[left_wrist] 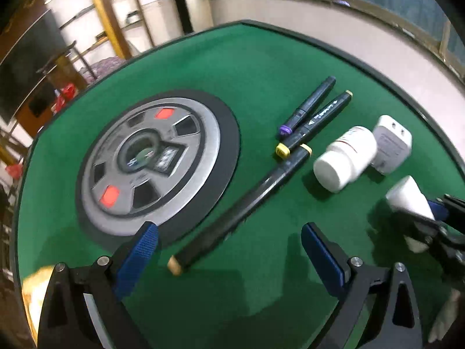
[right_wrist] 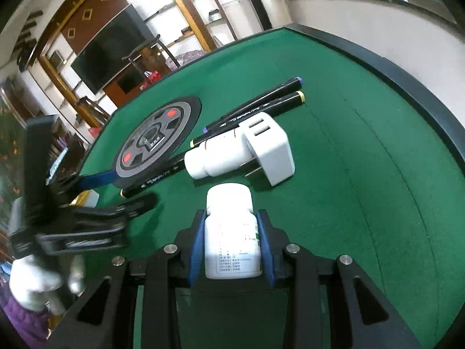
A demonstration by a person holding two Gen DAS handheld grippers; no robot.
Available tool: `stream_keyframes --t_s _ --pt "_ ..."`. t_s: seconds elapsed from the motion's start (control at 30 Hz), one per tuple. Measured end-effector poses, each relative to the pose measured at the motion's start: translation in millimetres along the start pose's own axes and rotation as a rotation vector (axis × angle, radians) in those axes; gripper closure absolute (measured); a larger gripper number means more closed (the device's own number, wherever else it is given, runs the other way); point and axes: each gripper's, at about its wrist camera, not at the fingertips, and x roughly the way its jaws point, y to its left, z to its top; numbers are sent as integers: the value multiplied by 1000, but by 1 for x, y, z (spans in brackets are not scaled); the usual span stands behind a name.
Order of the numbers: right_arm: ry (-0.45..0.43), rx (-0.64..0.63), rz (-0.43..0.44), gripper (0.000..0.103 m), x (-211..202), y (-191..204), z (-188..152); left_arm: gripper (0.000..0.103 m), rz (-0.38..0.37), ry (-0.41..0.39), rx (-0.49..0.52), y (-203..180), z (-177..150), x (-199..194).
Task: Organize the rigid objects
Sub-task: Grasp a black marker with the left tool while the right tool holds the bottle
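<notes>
My left gripper [left_wrist: 231,244] is open low over the green table [left_wrist: 261,58]. A black marker [left_wrist: 247,203] with yellow ends lies slanted between its blue pads [left_wrist: 144,242], touching neither. My right gripper [right_wrist: 231,218] is shut on a white pill bottle [right_wrist: 231,238], which it holds just above the felt; the same bottle [left_wrist: 407,196] shows at the right edge of the left wrist view. A second white bottle [left_wrist: 345,157] lies on its side against a white plug adapter [left_wrist: 391,145]. Two more markers [left_wrist: 312,113] lie side by side behind them.
A round grey and black control disc [left_wrist: 157,160] with red marks is set in the table's middle. The raised dark table rim [right_wrist: 392,67] curves along the far right. The left gripper [right_wrist: 122,192] shows blurred at left, held by a gloved hand [right_wrist: 32,279]. Shelves and a chair stand beyond.
</notes>
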Motion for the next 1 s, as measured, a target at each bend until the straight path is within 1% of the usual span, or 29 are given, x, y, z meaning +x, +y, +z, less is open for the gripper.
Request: stream_keyframes --t_s 0.03,0.07,0.1,0.13,0.17,0.2,0.23,0.27,0.3,0.4,0.5,0.6,0.67,0.73,0.77,0.8,0.83,0.87,0.9,1.0 --pt "5 5 5 70 2 -1 0 3 -4 17 6 -1 3 6" --pt "10 9 8 70 3 -1 0 3 -14 10 -1 -1 5 8" --pt "16 10 12 70 5 0 0 5 -25 13 -10 0 7 9" --pt "14 9 13 70 5 1 0 10 -42 12 -30 1 7 8" --pt "13 8 15 70 4 1 0 28 -76 12 -48 2 6 6" --pt "13 9 13 70 5 1 -1 48 -94 12 -56 2 5 2" --pt "12 10 13 70 4 1 -1 60 -87 13 -44 -1 3 -4" --pt "11 10 14 70 4 1 -1 74 -96 19 -36 -2 0 -9" --pt "10 9 14 70 4 2 -1 80 -100 28 -31 -4 -5 -13" --pt "11 11 12 70 6 2 0 87 -121 47 -31 -7 -26 -28" --pt "12 12 13 70 6 3 1 88 -133 68 -54 -4 -52 -45" --pt "15 11 13 68 7 3 0 87 -117 71 -76 -5 -71 -58" --pt "16 9 22 65 8 4 0 87 -124 66 -113 -2 -74 -61" --pt "16 0 26 59 8 6 0 86 -100 45 -126 -2 -65 -60" --pt "16 -3 28 58 7 6 0 79 -92 31 -131 -5 -65 -61" --pt "16 -5 28 57 7 6 -1 64 -92 16 -135 -8 -61 -61" --pt "15 -5 28 56 6 6 -2 54 -90 1 -137 -8 -56 -58" --pt "14 -3 29 56 6 6 -2 40 -75 -13 -131 -9 -52 -56" --pt "14 -2 30 56 6 6 -2 37 -53 -25 -120 -10 -46 -50" --pt "14 -2 30 56 6 6 -1 37 -13 -22 -85 -19 -34 -34"
